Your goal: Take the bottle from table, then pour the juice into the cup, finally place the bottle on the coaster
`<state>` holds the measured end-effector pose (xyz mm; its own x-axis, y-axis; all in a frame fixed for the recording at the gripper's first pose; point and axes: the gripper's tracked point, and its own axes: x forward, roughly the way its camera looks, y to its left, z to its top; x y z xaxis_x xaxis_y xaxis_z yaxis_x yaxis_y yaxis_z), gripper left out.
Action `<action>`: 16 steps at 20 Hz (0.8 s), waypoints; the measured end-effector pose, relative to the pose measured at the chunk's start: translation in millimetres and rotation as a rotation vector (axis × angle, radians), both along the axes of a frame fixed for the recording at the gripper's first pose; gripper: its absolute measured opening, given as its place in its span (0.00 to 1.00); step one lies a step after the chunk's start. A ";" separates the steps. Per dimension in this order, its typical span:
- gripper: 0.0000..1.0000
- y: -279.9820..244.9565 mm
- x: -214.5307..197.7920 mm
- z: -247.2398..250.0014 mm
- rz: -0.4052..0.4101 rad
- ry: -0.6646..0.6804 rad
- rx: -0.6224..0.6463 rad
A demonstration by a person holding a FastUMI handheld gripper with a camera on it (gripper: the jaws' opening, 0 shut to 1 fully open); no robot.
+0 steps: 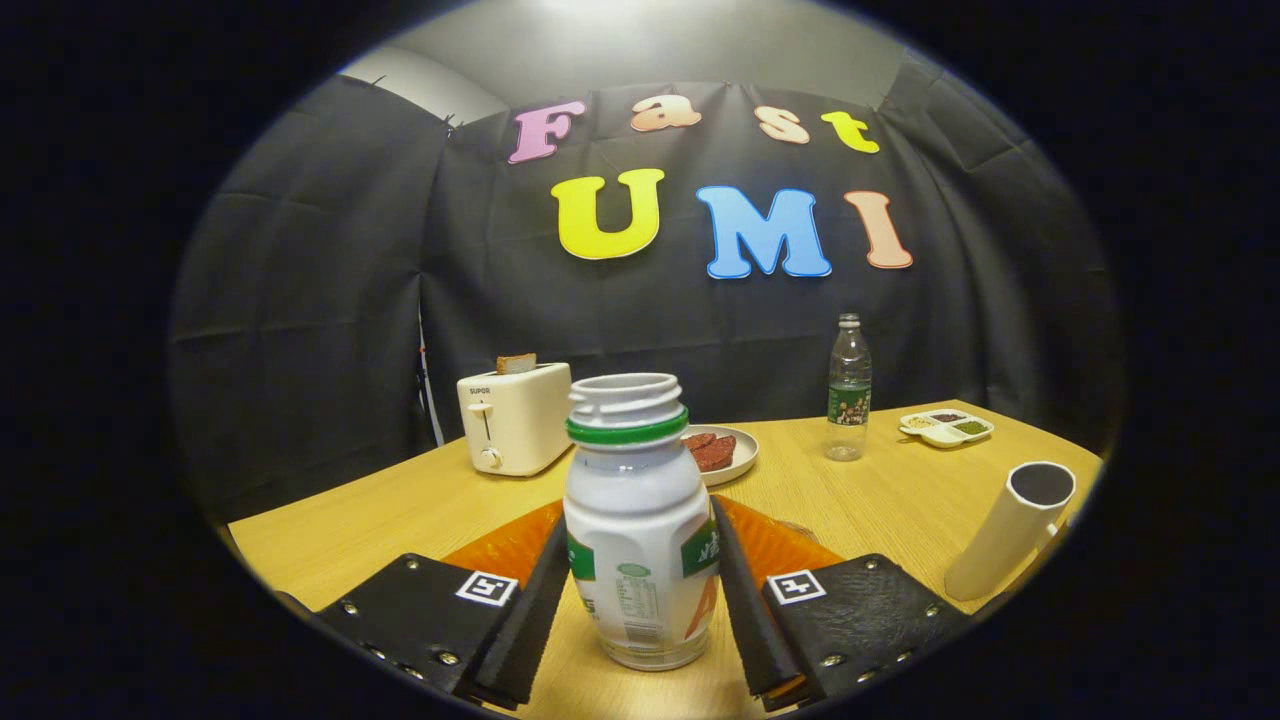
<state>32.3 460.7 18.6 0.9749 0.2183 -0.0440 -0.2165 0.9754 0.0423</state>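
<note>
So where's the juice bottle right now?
The juice bottle stands upright between the gripper fingers, an orange coaster behind it, the toaster beyond.

Light wood-grain surface (pixel 880 500) backed by black cloth wall (pixel 320 300); pale grey room wall (pixel 650 50) above, lit from overhead.

Bottle (pixel 640 520) stands between gripper (pixel 640 600) fingers, toaster (pixel 513 418) beyond.
</note>
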 end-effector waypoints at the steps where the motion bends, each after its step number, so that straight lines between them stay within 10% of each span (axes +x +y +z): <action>1: 0.75 -0.9 0.4 -0.2 -0.006 -0.003 -0.002; 16: 0.68 -11.9 4.5 34.8 -0.007 -0.035 0.387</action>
